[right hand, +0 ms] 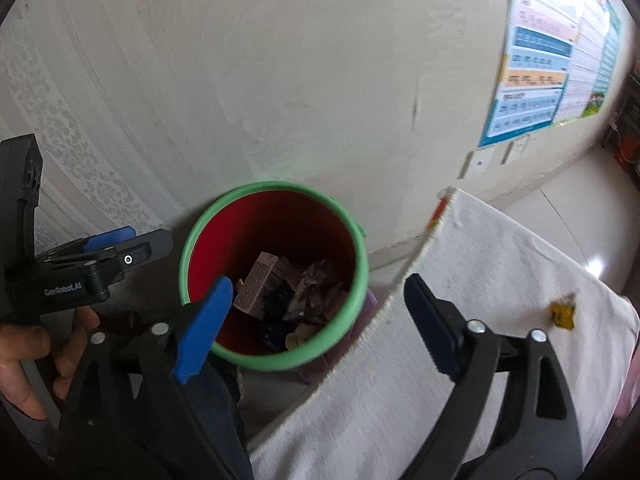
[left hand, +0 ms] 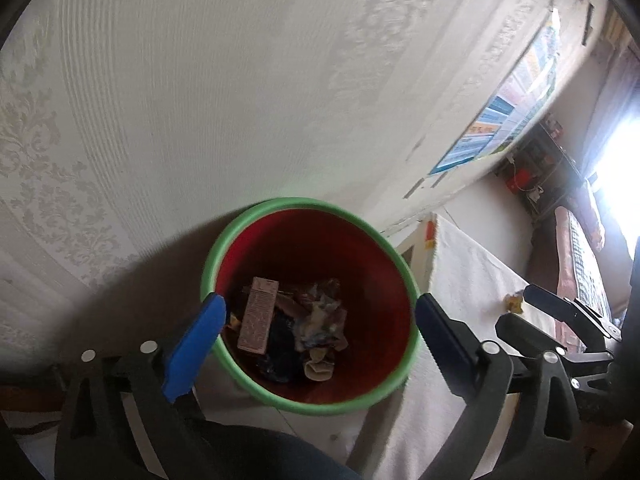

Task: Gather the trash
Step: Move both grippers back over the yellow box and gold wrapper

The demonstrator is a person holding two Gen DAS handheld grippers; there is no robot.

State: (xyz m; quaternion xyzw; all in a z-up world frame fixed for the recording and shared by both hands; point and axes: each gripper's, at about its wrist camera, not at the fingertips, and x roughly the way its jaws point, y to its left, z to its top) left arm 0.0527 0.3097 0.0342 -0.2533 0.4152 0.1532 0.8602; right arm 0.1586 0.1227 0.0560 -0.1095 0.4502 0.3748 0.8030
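A red bin with a green rim (left hand: 304, 202) stands on the floor against the wall. It holds a pinkish carton (left hand: 258, 316) and crumpled wrappers (left hand: 320, 320). My left gripper (left hand: 320, 304) hangs over the bin's mouth, open, its blue pads (left hand: 196, 344) wide apart with nothing between them. In the right wrist view the same bin's rim (right hand: 276, 186) and carton (right hand: 258, 288) show below my right gripper (right hand: 319, 282), which is open and empty too. The left gripper (right hand: 150, 237) appears at the left, held by a hand (right hand: 24, 360). A small yellow wrapper (right hand: 563, 312) lies on a white cloth (right hand: 460, 340).
The white cloth (left hand: 472, 280) covers a surface right of the bin, with the yellow wrapper (left hand: 514, 303) on it. A patterned wall (left hand: 200, 100) rises behind the bin. A colourful poster (right hand: 540, 68) hangs on the wall, and a dark shelf (left hand: 540, 168) stands far right.
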